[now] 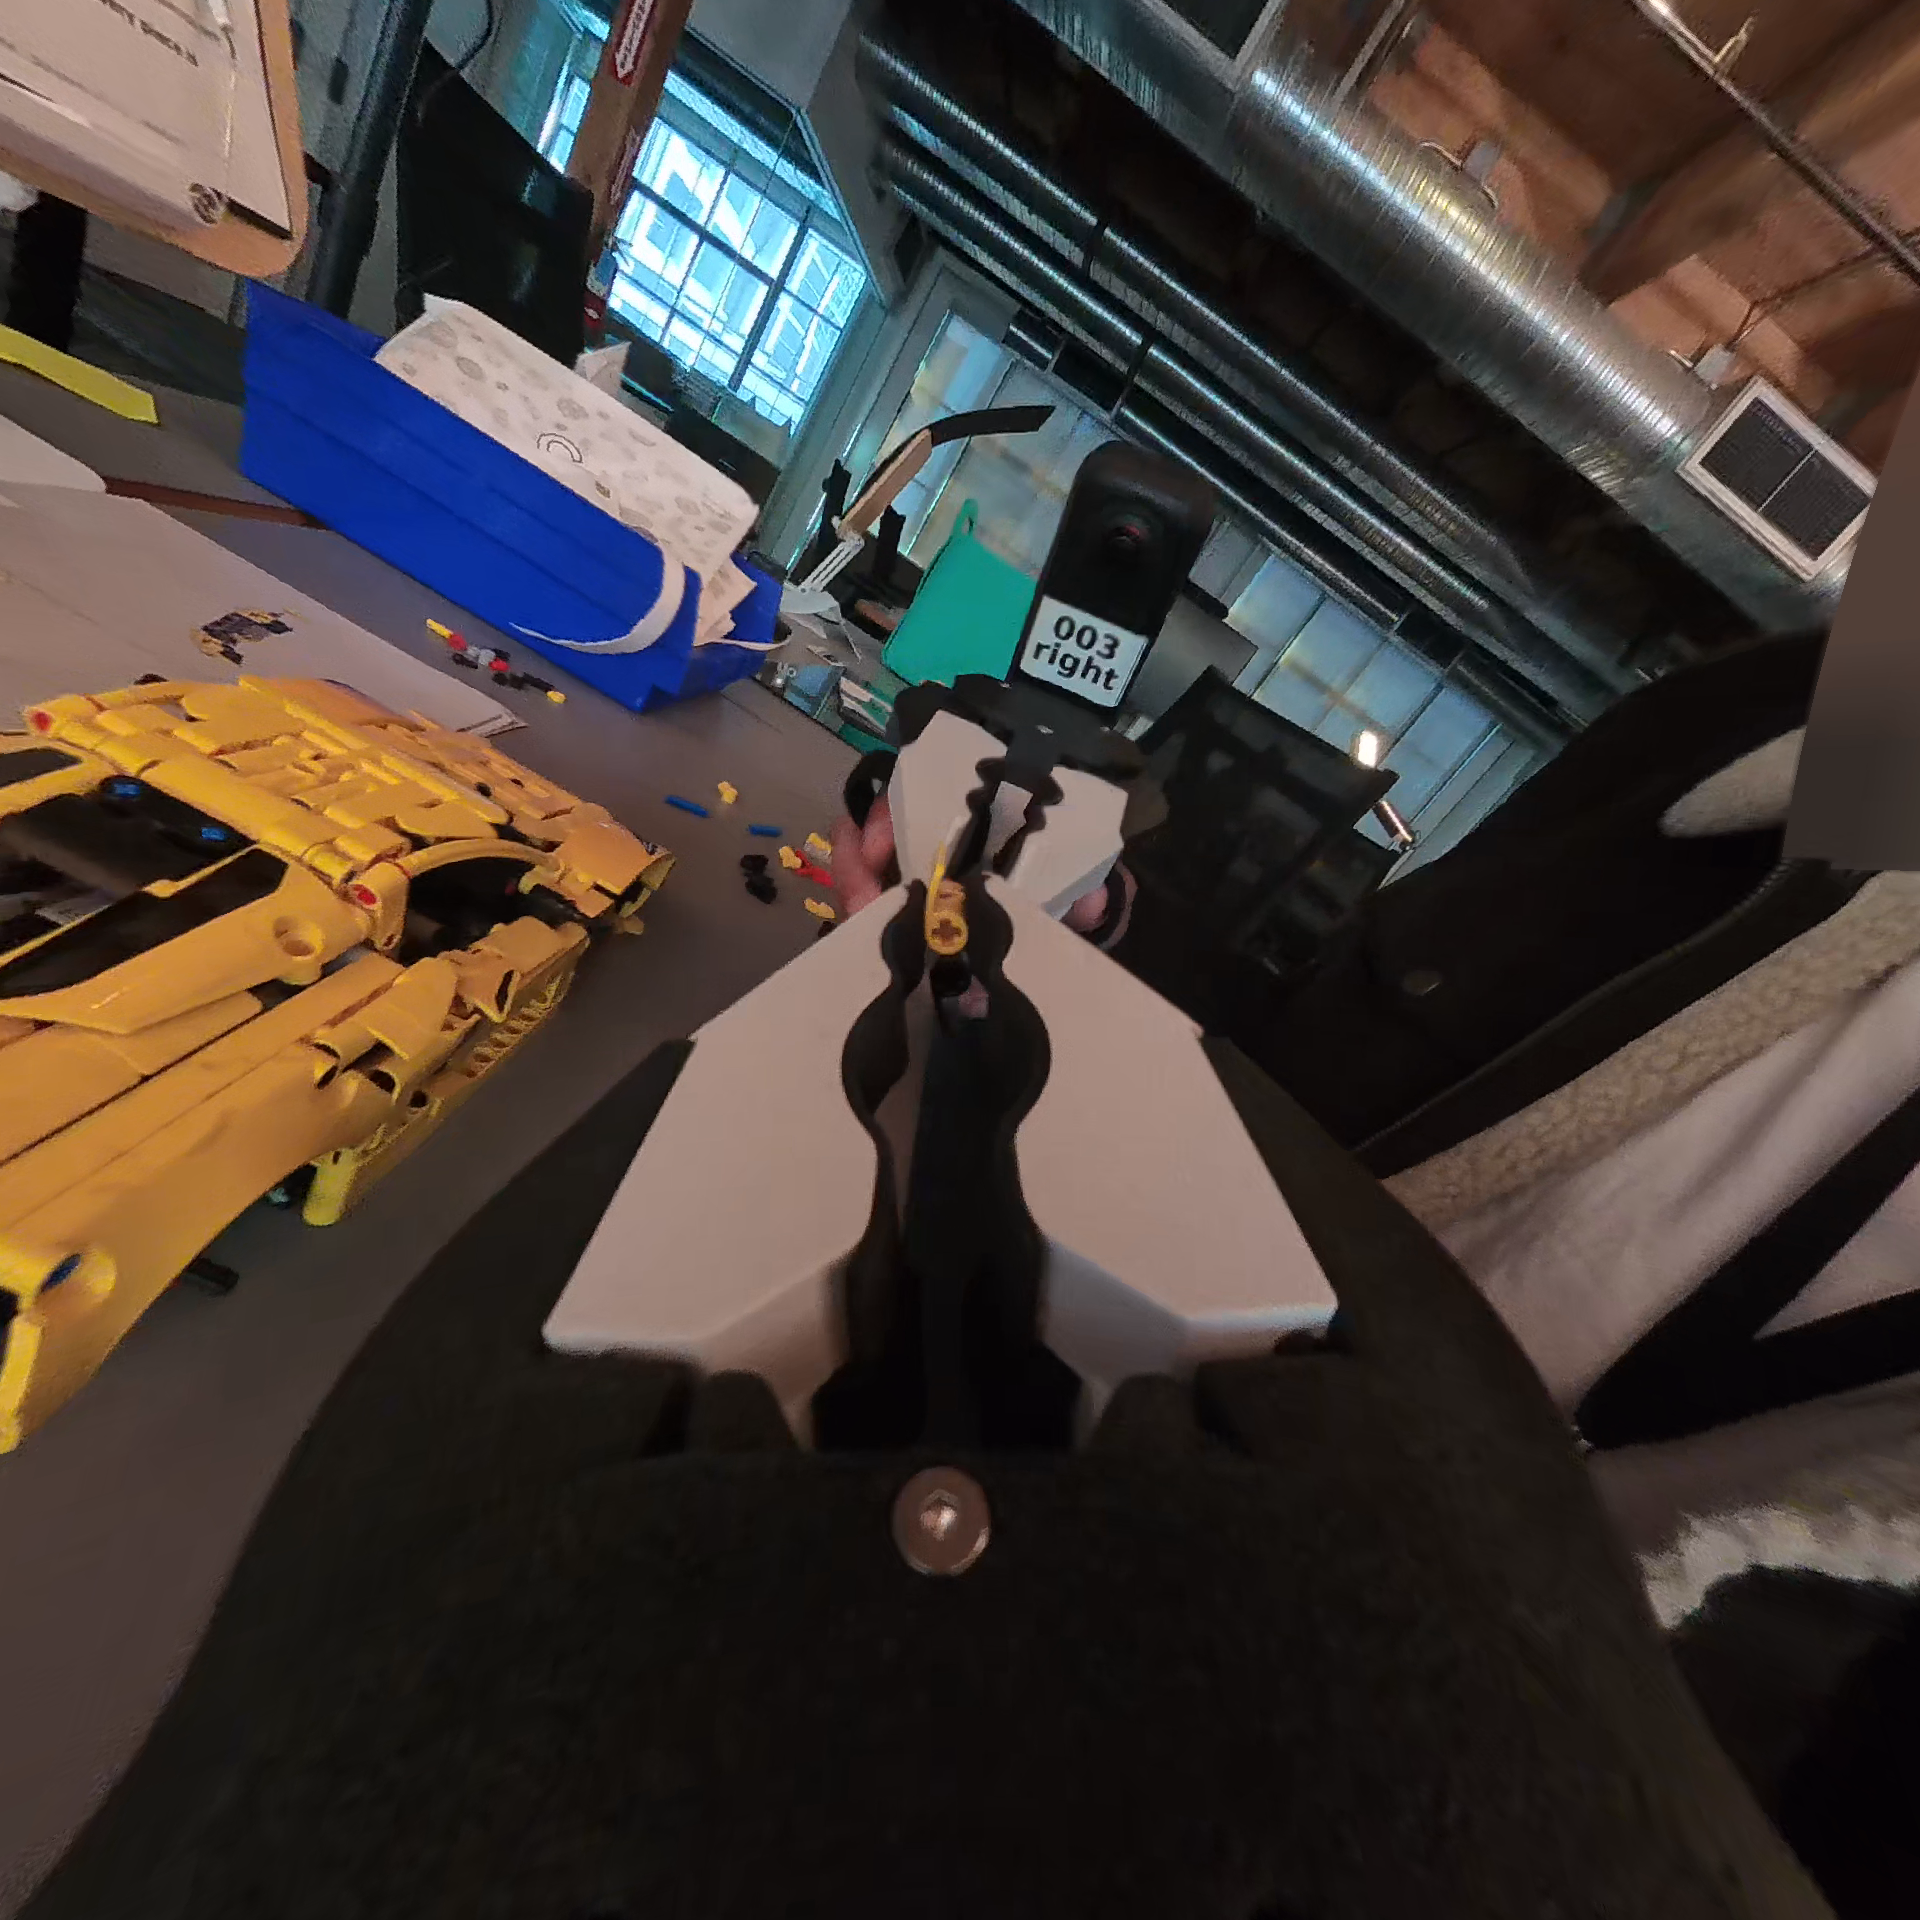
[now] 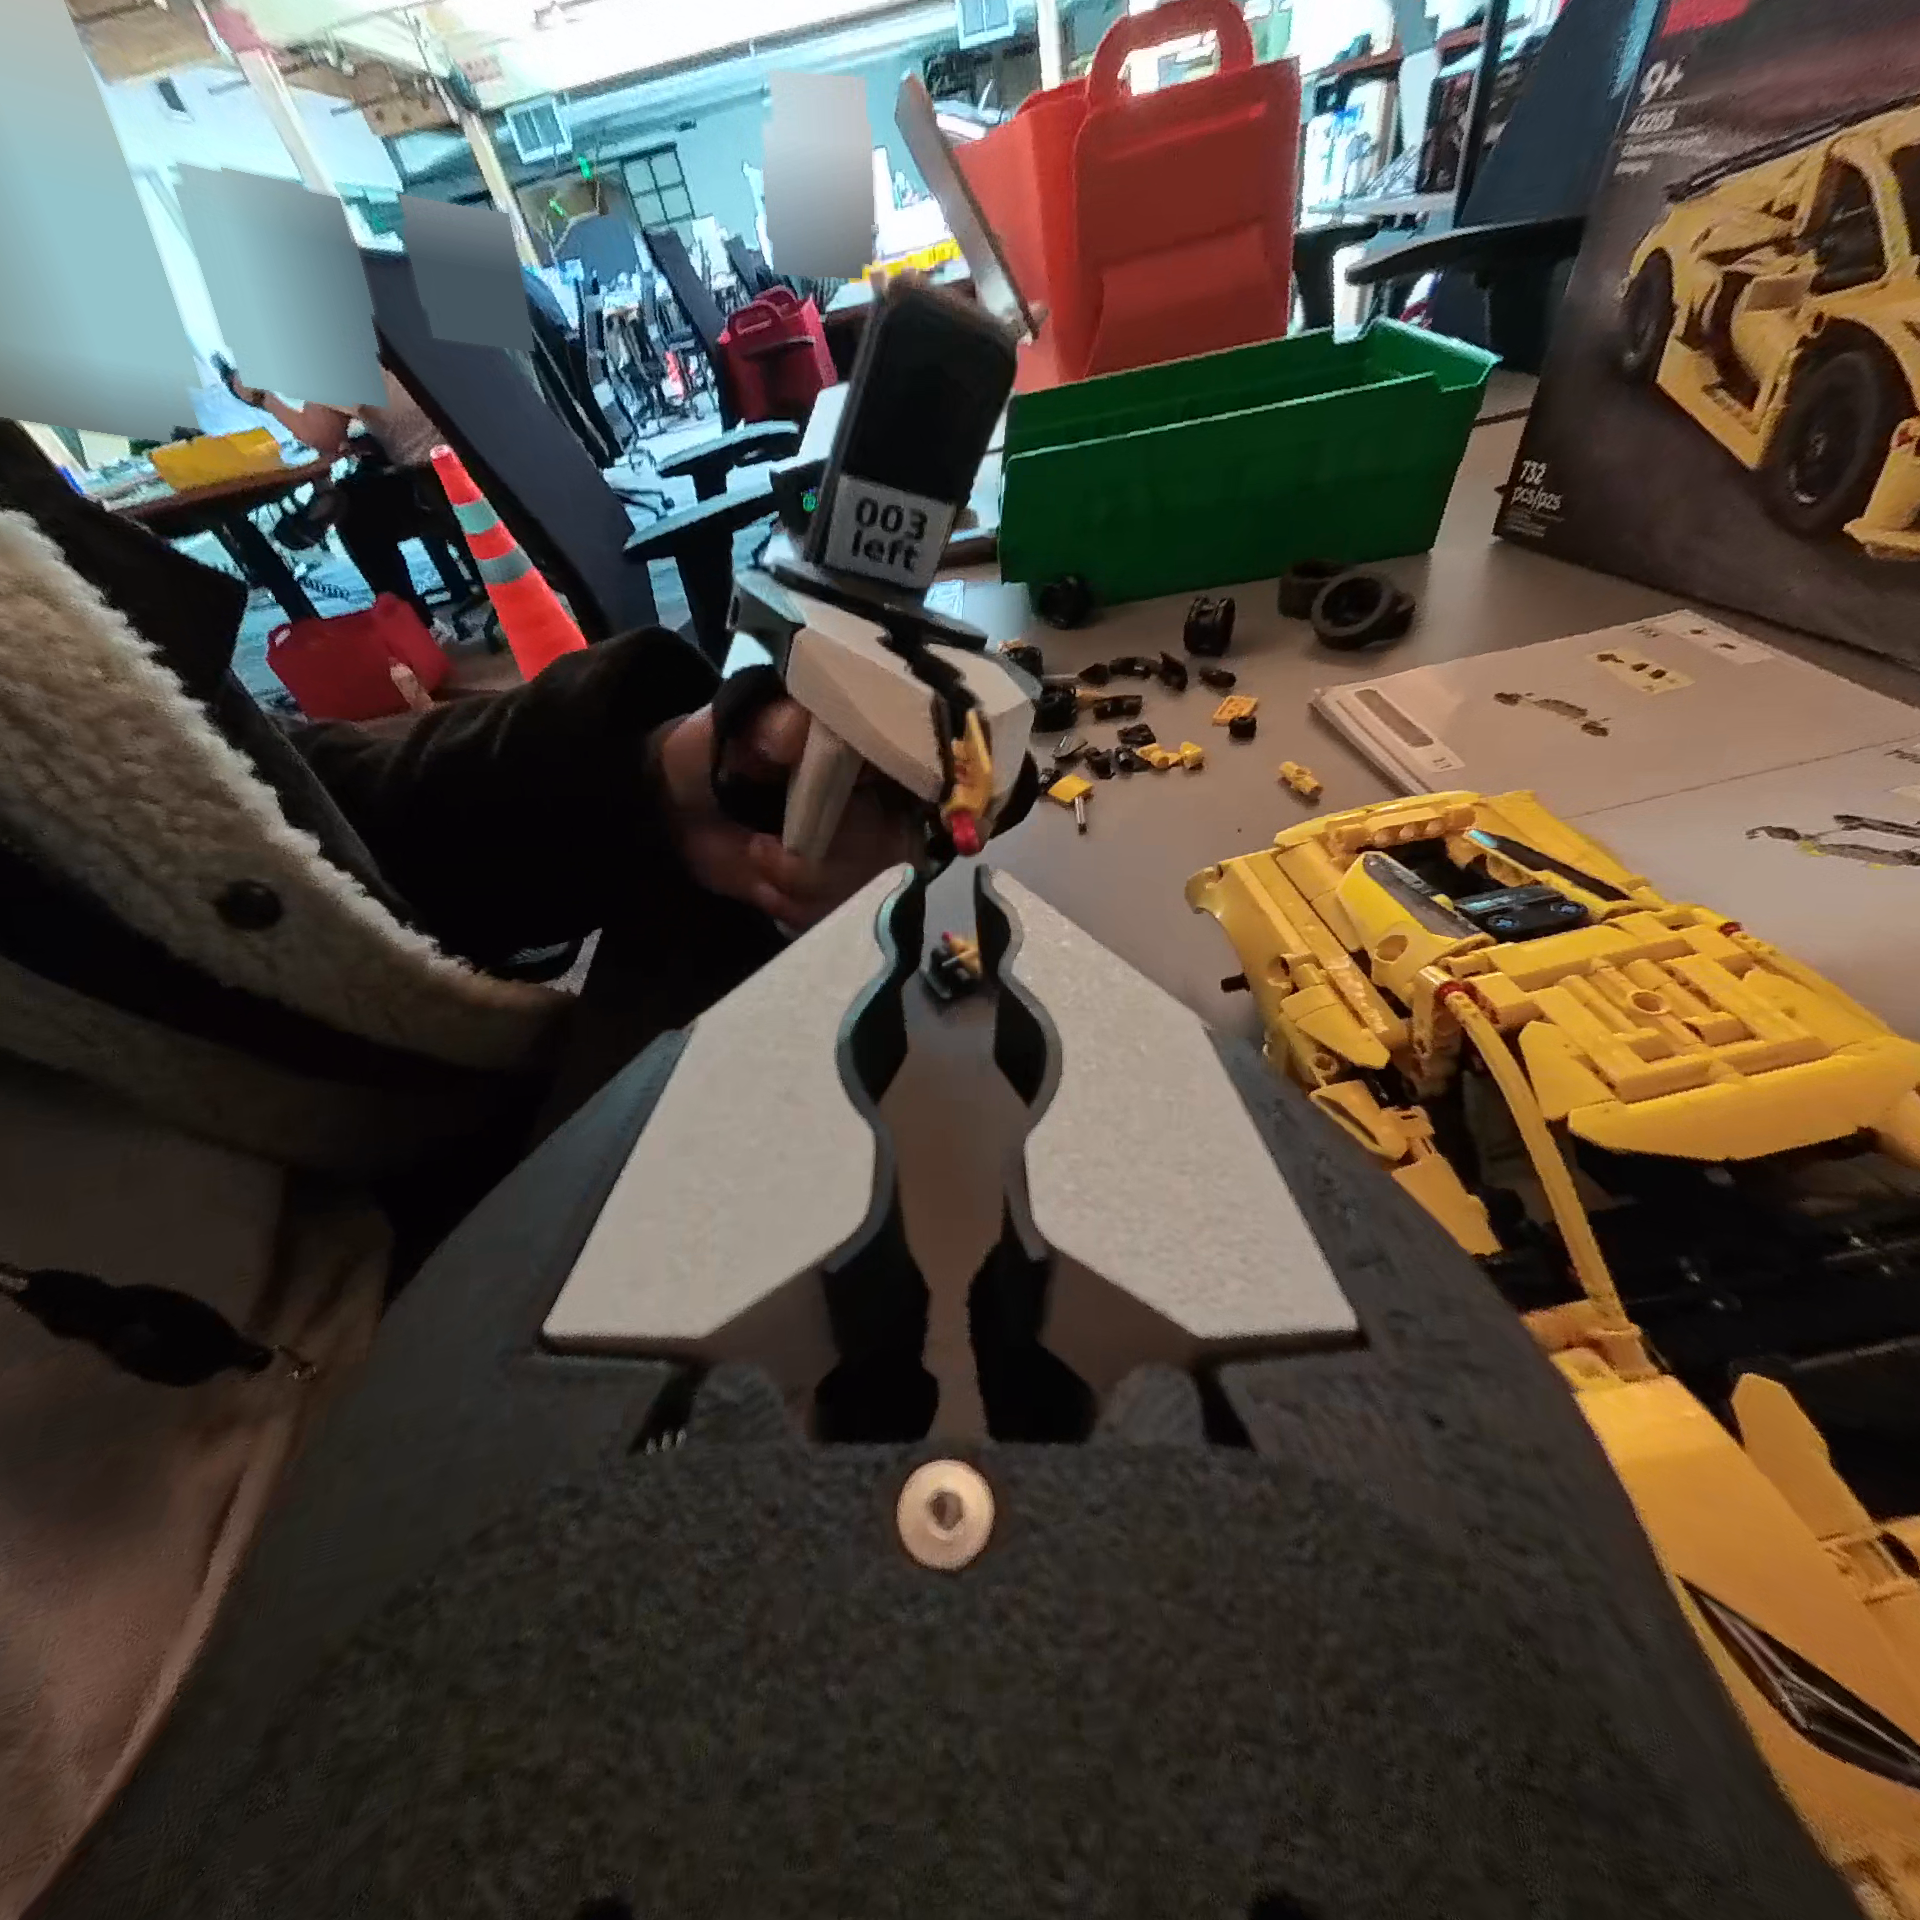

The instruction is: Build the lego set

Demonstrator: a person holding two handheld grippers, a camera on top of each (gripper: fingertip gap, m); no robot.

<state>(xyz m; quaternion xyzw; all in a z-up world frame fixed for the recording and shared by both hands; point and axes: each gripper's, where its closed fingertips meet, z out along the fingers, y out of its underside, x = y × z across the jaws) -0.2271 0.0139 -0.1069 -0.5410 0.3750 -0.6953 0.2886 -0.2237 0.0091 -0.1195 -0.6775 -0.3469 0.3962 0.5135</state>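
Observation:
My left gripper (image 1: 943, 902) is shut on a small yellow lego piece (image 1: 948, 928) and holds it in the air above the table. In the right wrist view this gripper (image 2: 971, 816) shows the yellow piece (image 2: 971, 774) with a red pin end sticking out below. My right gripper (image 2: 945, 883) is slightly open and empty, tips close to and facing the left gripper; it also shows in the left wrist view (image 1: 987, 836). The partly built yellow lego car (image 1: 260, 935) (image 2: 1558, 1039) lies on the grey table beside both grippers.
Loose yellow, black and red parts (image 2: 1132, 727) (image 1: 769, 852), black tyres (image 2: 1351, 608) and a small piece (image 2: 954, 966) lie on the table. An instruction booklet (image 2: 1610, 707), a green bin (image 2: 1226, 478), the set's box (image 2: 1766, 364) and a blue bin (image 1: 447, 499) stand around. Only a small space, under 4 cm, lies between the two pairs of fingers.

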